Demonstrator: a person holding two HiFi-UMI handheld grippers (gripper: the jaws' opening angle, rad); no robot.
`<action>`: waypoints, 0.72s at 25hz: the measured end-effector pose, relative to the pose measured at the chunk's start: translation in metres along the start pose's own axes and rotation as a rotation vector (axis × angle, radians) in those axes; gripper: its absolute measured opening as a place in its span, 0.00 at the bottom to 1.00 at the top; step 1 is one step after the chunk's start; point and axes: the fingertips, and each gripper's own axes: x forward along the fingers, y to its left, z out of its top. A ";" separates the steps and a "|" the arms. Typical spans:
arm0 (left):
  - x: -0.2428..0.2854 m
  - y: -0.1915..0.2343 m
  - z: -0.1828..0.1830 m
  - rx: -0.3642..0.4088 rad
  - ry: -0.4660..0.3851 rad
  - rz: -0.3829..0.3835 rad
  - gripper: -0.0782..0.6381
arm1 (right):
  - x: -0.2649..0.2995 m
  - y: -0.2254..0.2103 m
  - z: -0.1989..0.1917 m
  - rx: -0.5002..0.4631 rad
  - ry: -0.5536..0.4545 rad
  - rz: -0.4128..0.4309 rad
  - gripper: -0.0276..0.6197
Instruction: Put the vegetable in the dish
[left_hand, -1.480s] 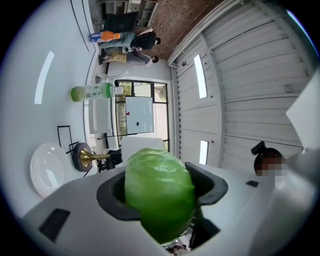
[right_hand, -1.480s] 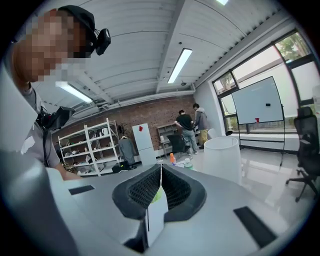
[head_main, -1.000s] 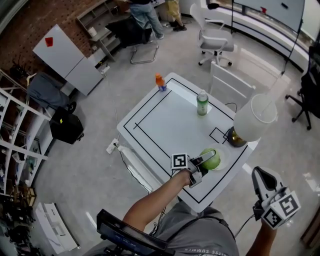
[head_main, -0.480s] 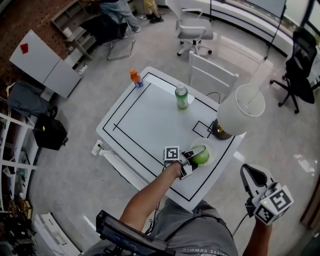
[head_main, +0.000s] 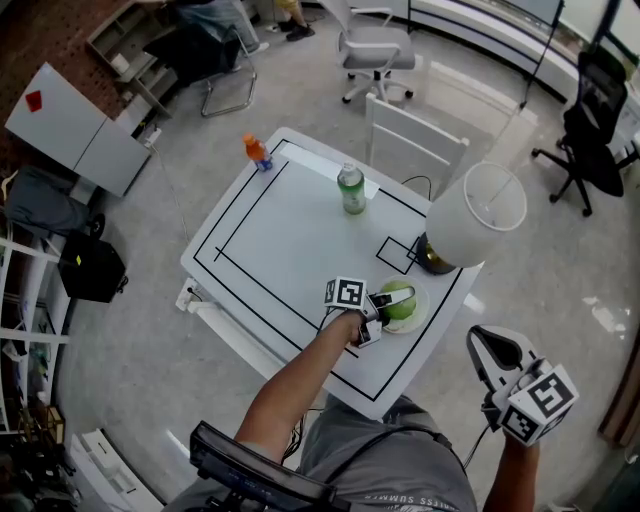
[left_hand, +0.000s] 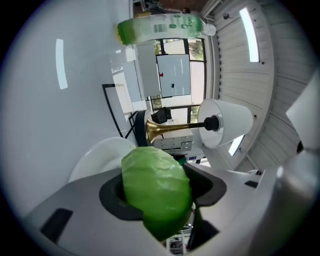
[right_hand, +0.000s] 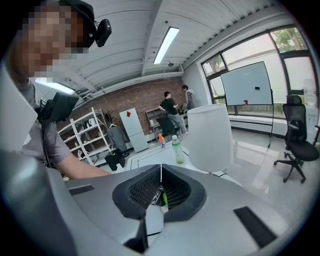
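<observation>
A green cabbage (head_main: 399, 302) sits between the jaws of my left gripper (head_main: 384, 303), which is shut on it. In the left gripper view the cabbage (left_hand: 156, 192) fills the gap between the pads, with the white dish (left_hand: 97, 159) just behind it. From the head view the cabbage is over the dish (head_main: 422, 309) near the table's right front corner. Whether it touches the dish I cannot tell. My right gripper (head_main: 484, 347) hangs off the table at the lower right, its pads (right_hand: 150, 190) pressed together on nothing.
A brass lamp with a white shade (head_main: 475, 225) stands right behind the dish. A green bottle (head_main: 351, 190) and an orange bottle (head_main: 257, 152) stand at the far side of the white table (head_main: 290, 240). A white chair (head_main: 415, 140) is beyond it.
My left gripper has sunk lower over the dish, still holding the cabbage. The right gripper has dropped slightly. The head view has shifted.
</observation>
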 end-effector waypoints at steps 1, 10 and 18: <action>0.001 -0.001 0.001 0.038 0.015 0.019 0.46 | 0.001 0.000 0.000 -0.001 0.002 0.004 0.05; 0.011 -0.006 -0.013 0.430 0.192 0.212 0.46 | 0.008 -0.003 -0.001 -0.001 0.016 0.030 0.05; -0.004 0.010 -0.007 0.616 0.217 0.350 0.52 | 0.015 -0.005 -0.008 0.006 0.041 0.051 0.05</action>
